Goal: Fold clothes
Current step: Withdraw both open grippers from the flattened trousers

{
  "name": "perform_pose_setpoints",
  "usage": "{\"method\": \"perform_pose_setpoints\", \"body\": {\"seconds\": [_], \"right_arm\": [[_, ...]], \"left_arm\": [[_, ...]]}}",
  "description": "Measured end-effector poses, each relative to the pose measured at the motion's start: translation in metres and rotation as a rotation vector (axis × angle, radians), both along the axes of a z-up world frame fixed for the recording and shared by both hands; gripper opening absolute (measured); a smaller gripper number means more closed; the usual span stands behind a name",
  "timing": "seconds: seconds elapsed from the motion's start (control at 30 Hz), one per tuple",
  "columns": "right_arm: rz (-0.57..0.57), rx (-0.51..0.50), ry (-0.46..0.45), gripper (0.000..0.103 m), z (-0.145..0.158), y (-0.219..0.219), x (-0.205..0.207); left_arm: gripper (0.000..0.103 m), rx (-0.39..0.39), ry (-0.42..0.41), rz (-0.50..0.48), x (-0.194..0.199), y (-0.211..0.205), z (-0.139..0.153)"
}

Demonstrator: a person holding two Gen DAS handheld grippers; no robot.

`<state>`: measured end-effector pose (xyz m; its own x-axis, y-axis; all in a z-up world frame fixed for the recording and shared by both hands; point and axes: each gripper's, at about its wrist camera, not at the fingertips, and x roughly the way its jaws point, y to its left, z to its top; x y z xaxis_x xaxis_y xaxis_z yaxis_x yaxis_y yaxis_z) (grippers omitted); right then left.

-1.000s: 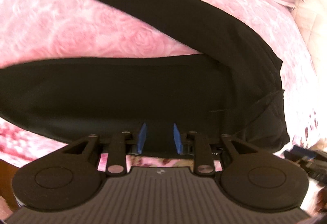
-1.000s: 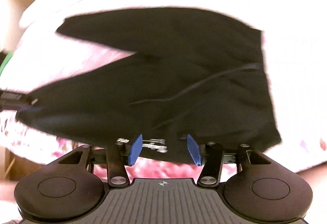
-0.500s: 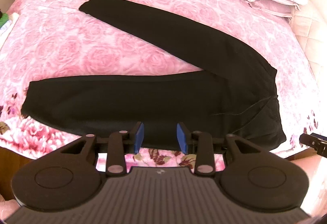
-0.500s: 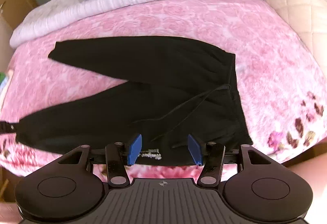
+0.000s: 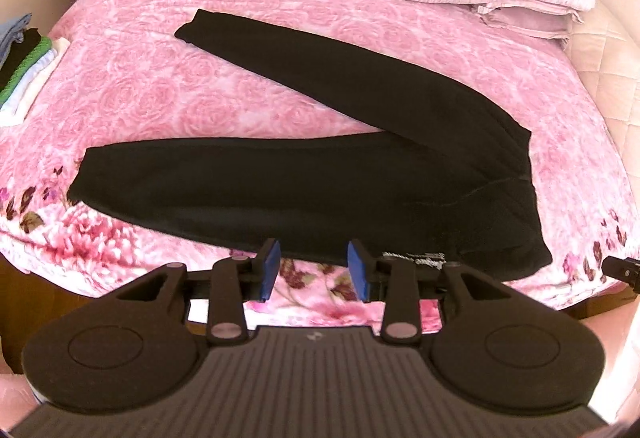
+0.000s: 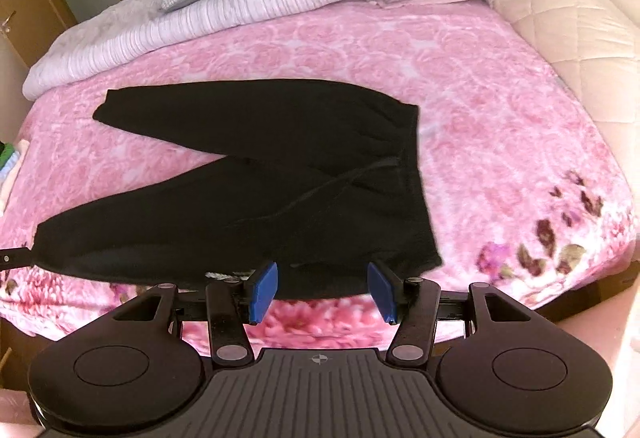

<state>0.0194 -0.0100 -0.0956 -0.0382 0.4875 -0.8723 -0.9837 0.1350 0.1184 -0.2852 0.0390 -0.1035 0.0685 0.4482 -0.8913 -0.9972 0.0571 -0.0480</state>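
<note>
Ahead of both grippers, black fabric trousers [image 5: 320, 174] are being left spread on the pink rose-patterned bedspread [image 5: 160, 94] (legs splayed); left gripper [image 5: 313, 270], just opening, and right gripper [image 6: 322, 292] are being held apart, empty.

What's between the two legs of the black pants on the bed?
Left wrist view: only bare pink rose bedspread fills the wedge between the legs of the black pants; nothing else lies there.
</note>
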Motion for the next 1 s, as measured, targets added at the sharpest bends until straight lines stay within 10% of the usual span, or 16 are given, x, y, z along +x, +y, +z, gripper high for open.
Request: {"method": "perform_pose_setpoints", "body": {"seconds": [0.4,1.0], "right_arm": [[0.010,-0.015,0.000,0.054,-0.004,-0.088,0.052],[0.177,0.056,-0.091,0.054,0.012,-0.120,0.001]], "left_arm": [[0.033,-0.009,0.004,0.044,0.040,-0.104,-0.010],[0.034,0.016,-0.007,0.143,0.007,-0.156,-0.006]]}}
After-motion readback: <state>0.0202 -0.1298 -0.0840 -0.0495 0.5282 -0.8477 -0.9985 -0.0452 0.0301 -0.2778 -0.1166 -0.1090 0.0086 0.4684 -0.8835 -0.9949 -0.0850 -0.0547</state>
